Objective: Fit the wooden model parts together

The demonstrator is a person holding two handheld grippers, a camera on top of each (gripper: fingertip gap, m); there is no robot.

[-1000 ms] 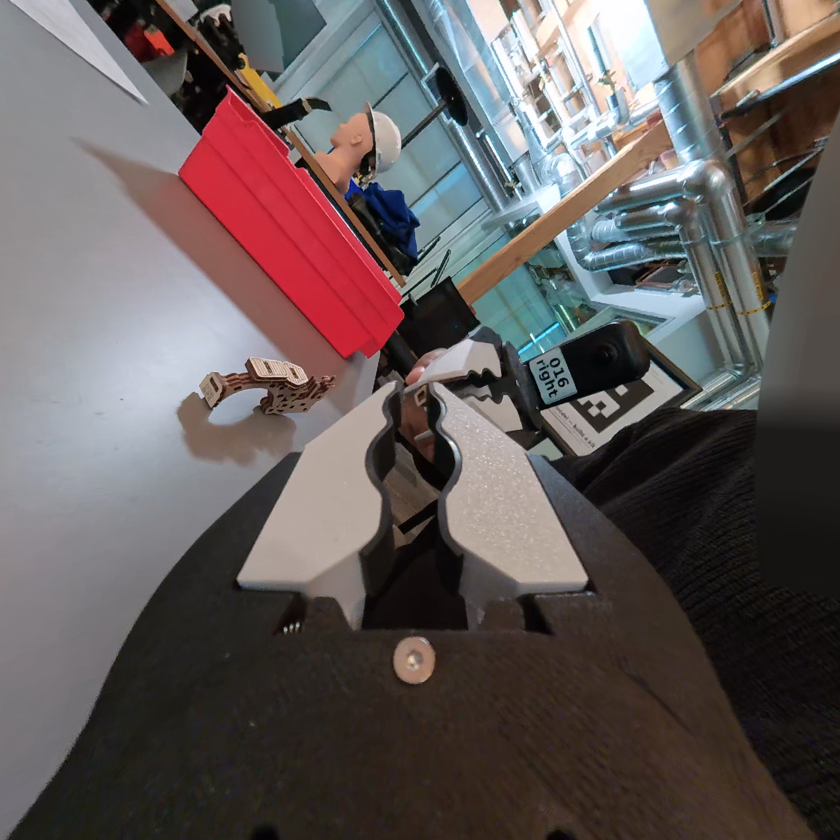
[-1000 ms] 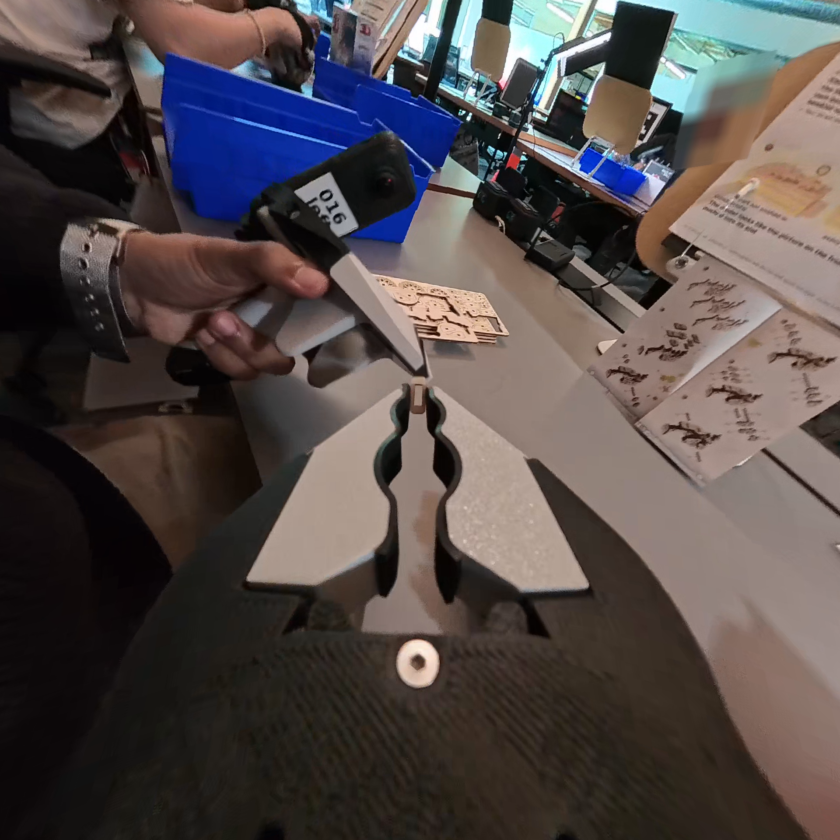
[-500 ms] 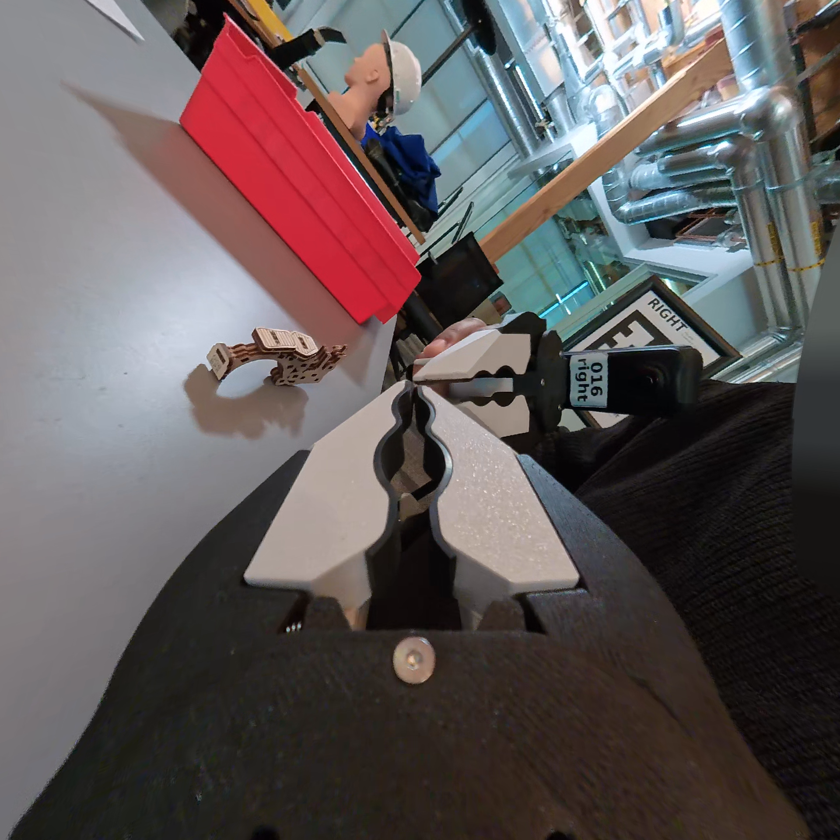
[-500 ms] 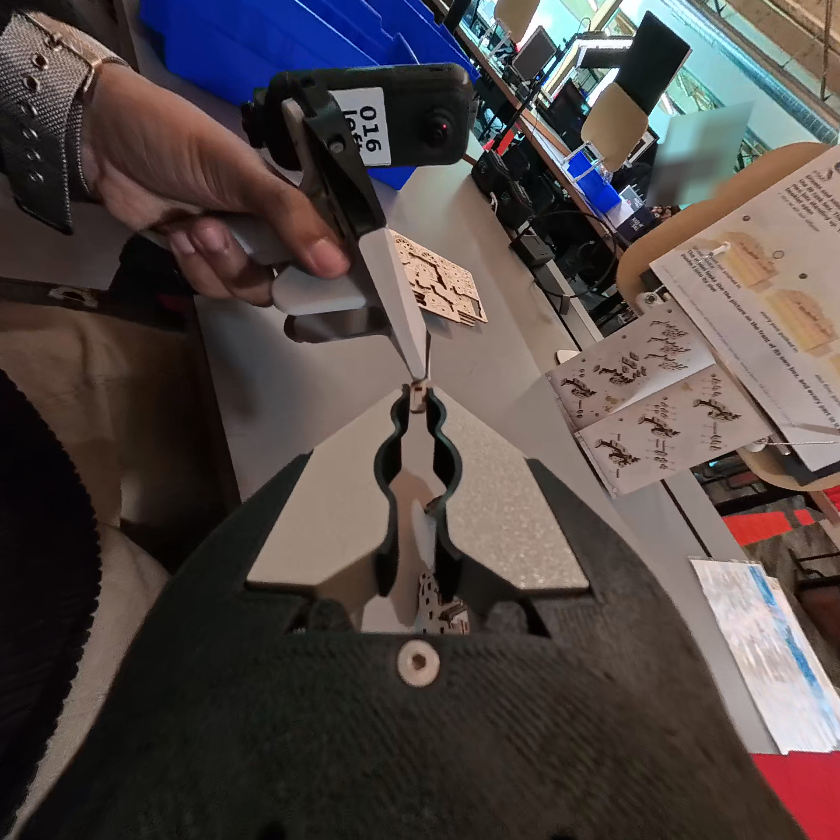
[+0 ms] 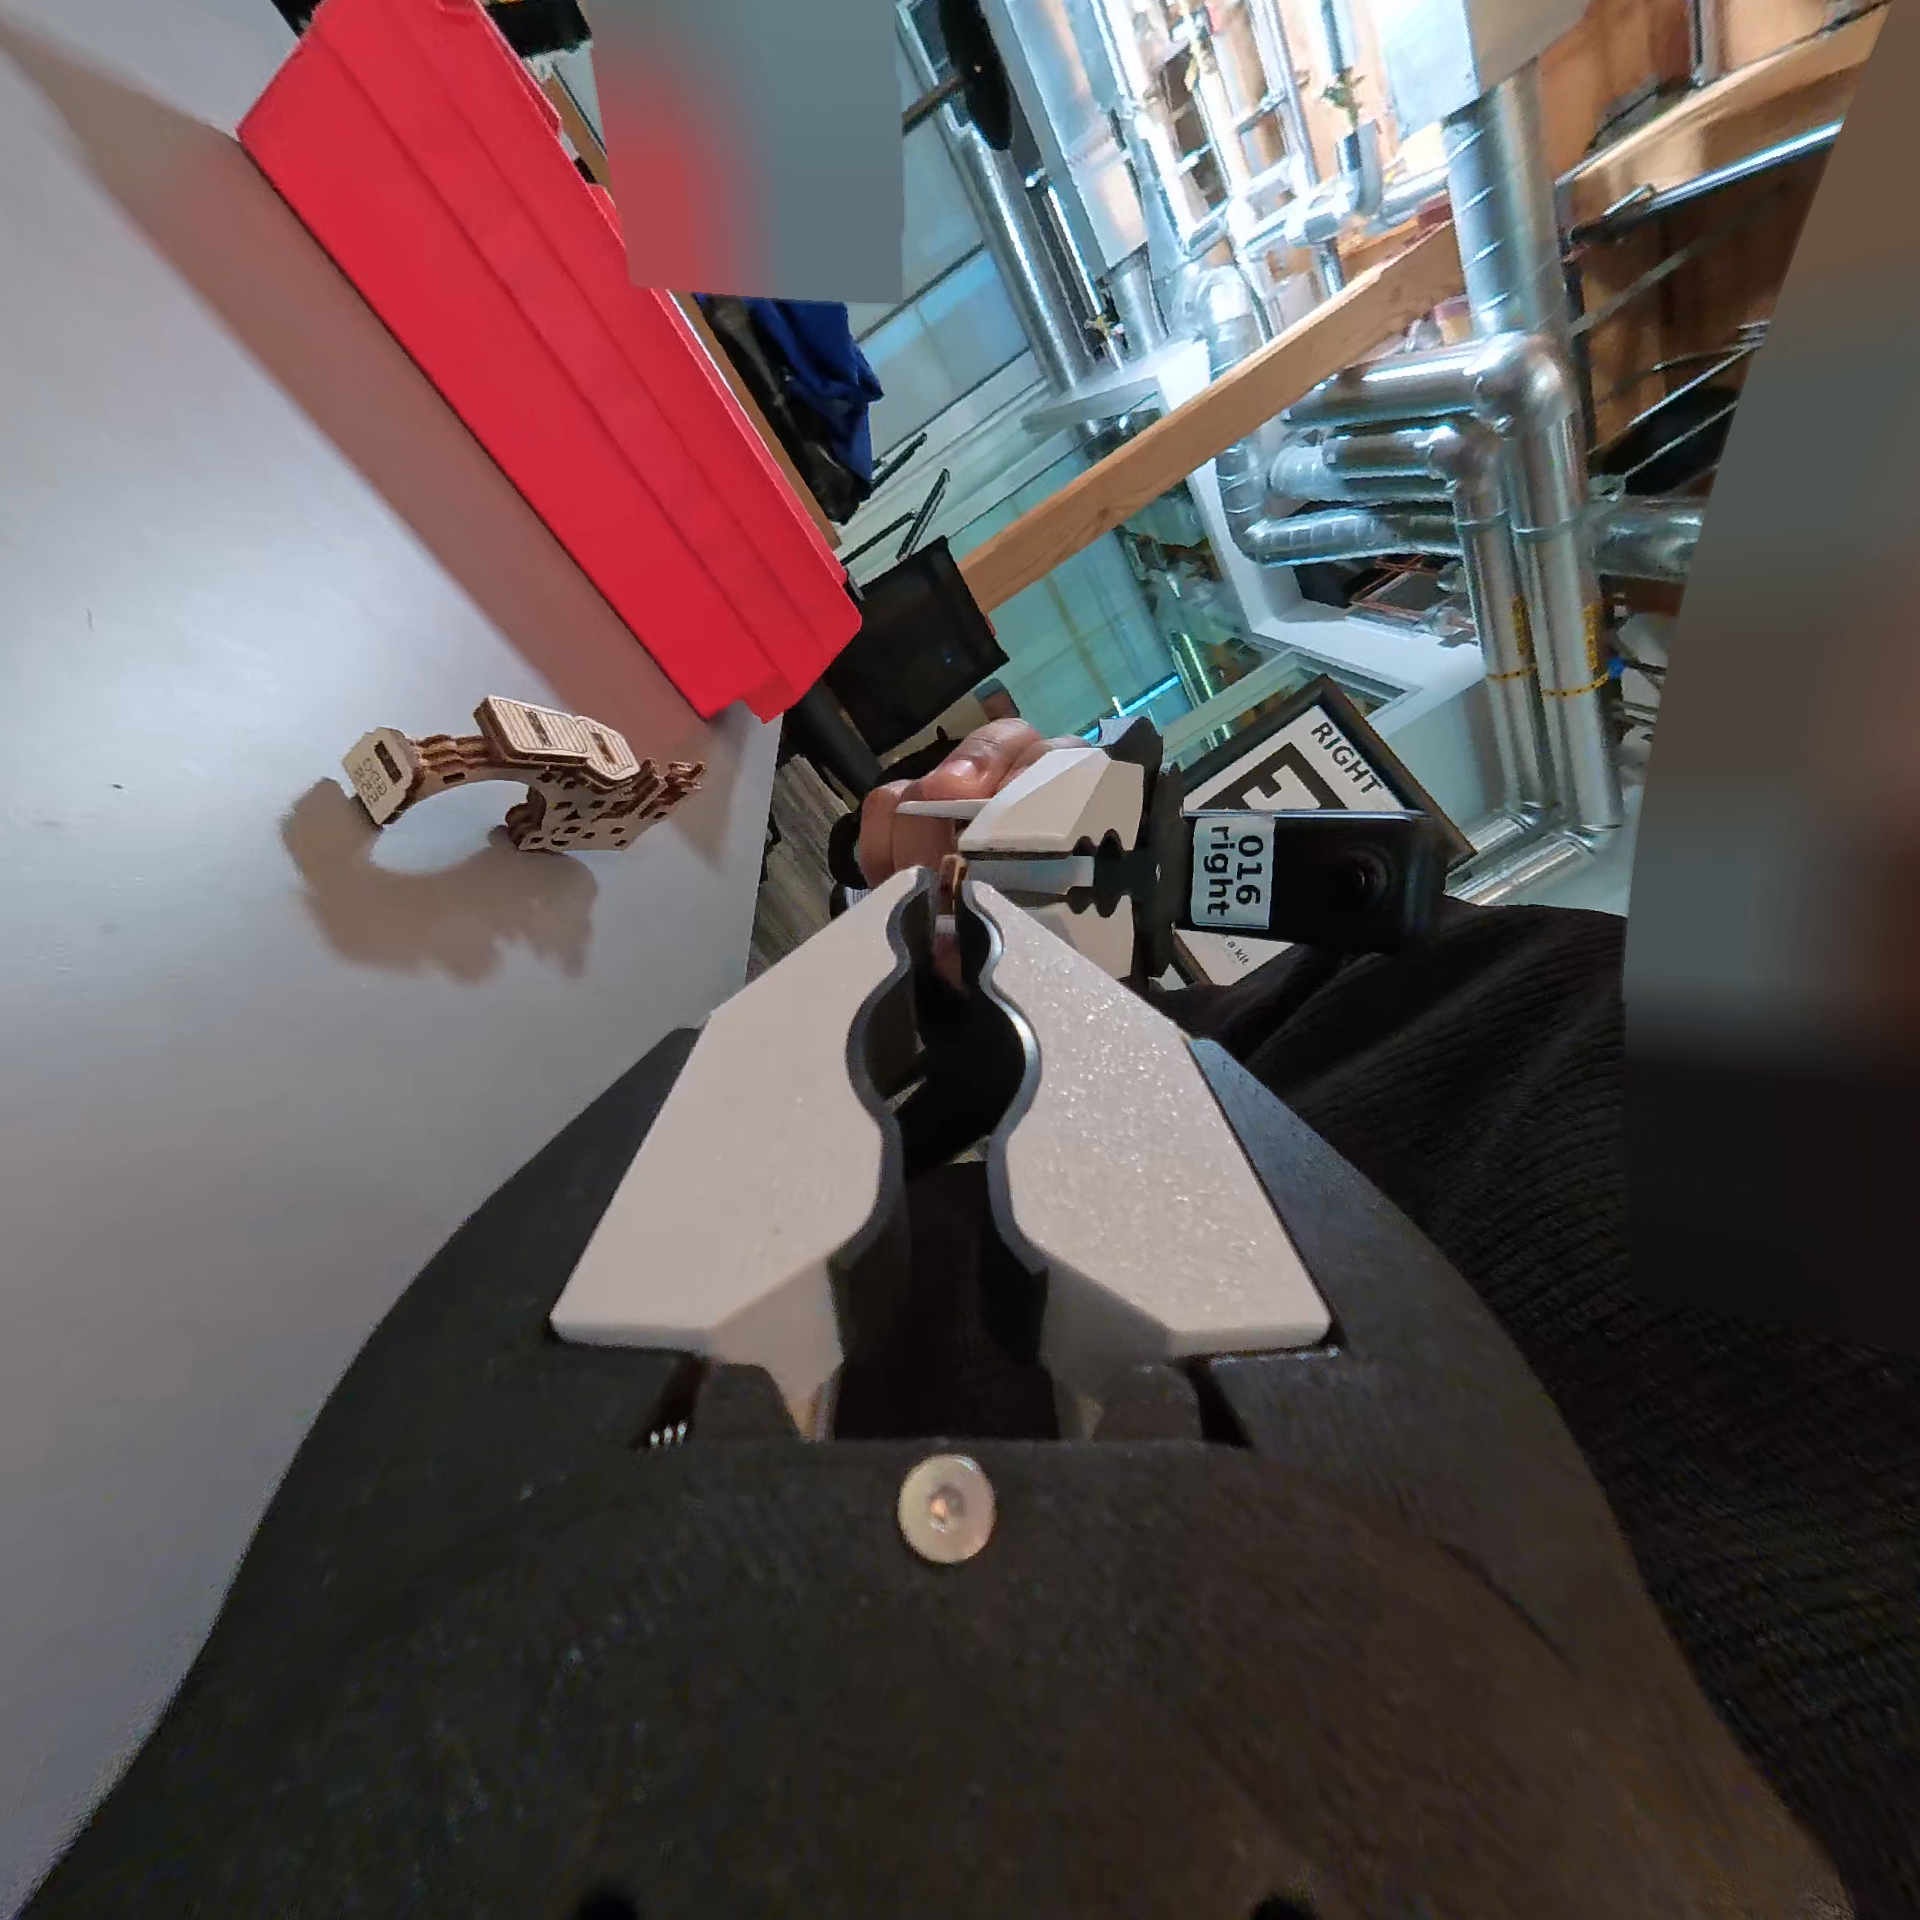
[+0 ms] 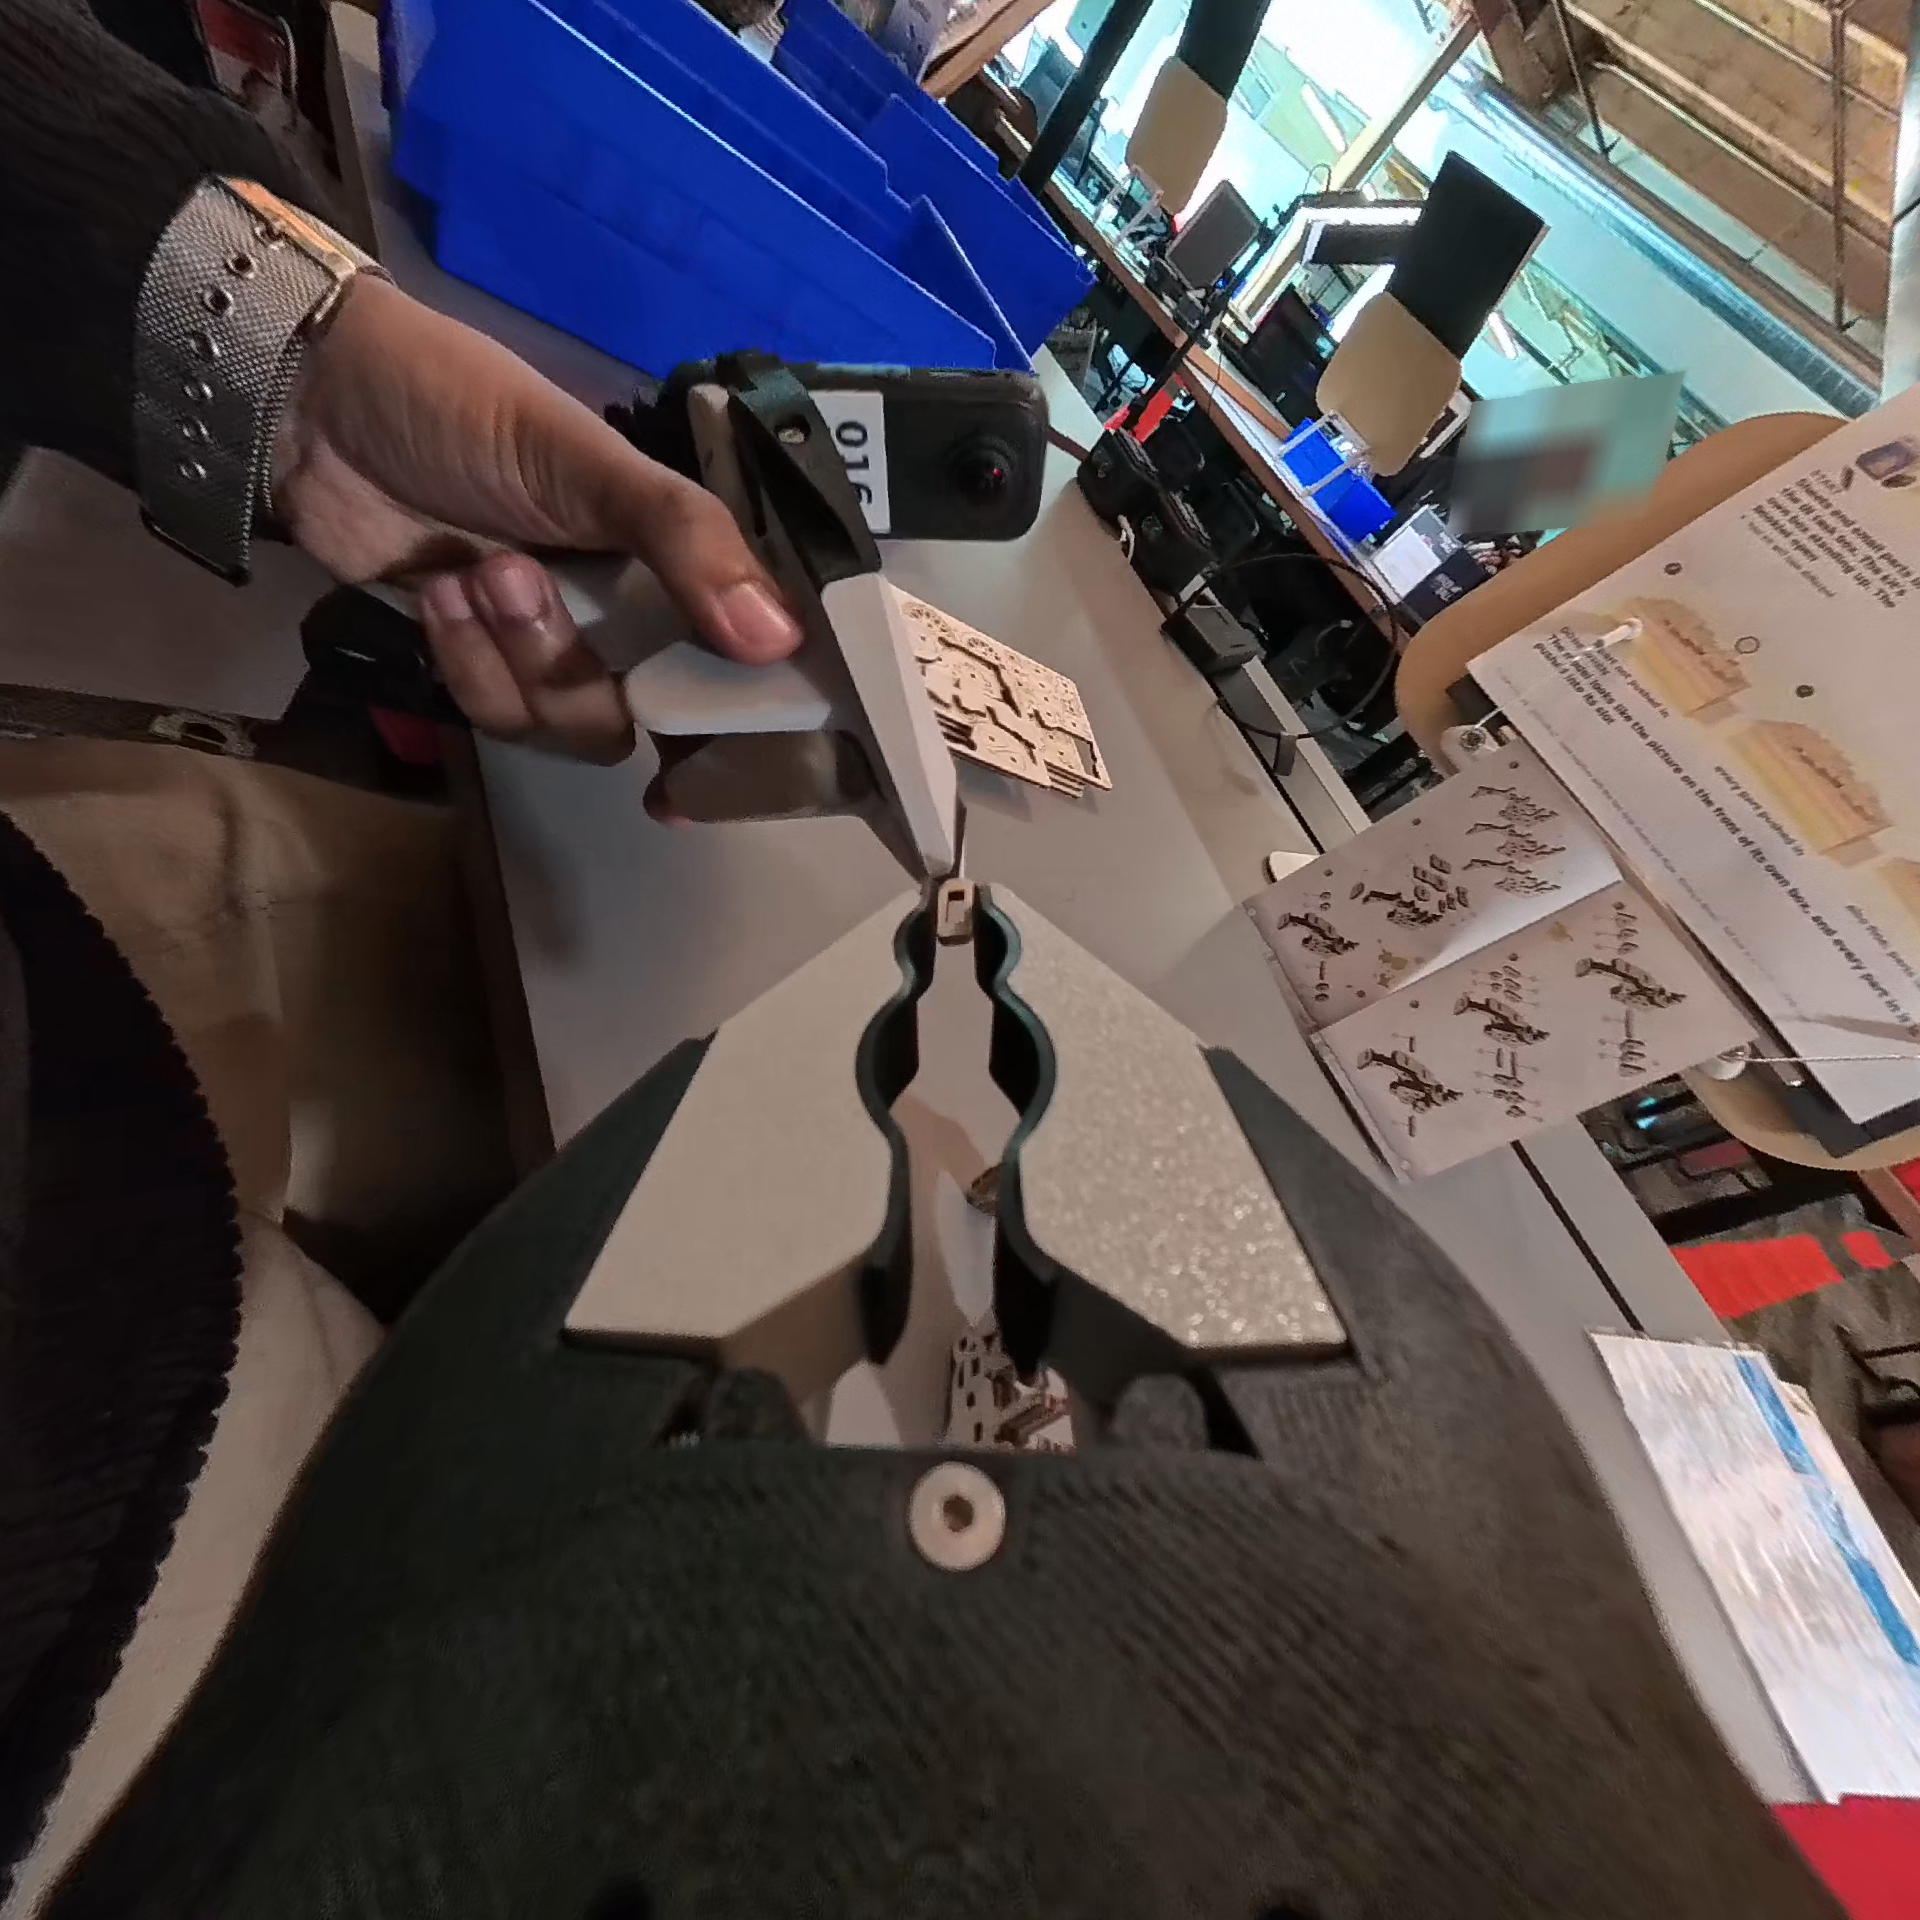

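My left gripper (image 5: 940, 894) is shut on a small pale wooden part (image 5: 948, 871) at its tips. My right gripper (image 6: 954, 912) is shut on a small slotted wooden part (image 6: 954, 920). The two grippers meet tip to tip above the table's near edge. In the right wrist view the left gripper (image 6: 930, 857) comes down from the upper left and touches the part. In the left wrist view the right gripper (image 5: 971, 857) comes in from the right. A partly built wooden model (image 5: 530, 779) lies on the grey table (image 5: 208, 520).
A red bin (image 5: 540, 343) stands behind the model. Blue bins (image 6: 675, 208) stand at the far left of the table. A wooden sheet of parts (image 6: 1008, 707) lies behind the left gripper. Instruction sheets (image 6: 1455, 987) lie to the right. My two grippers' fingertips are within a few centimetres of each other.
Both grippers stayed shut and tip to tip. The left gripper tilted steeper over the right one's tips. The right gripper levelled out in the left view and its camera swung right.
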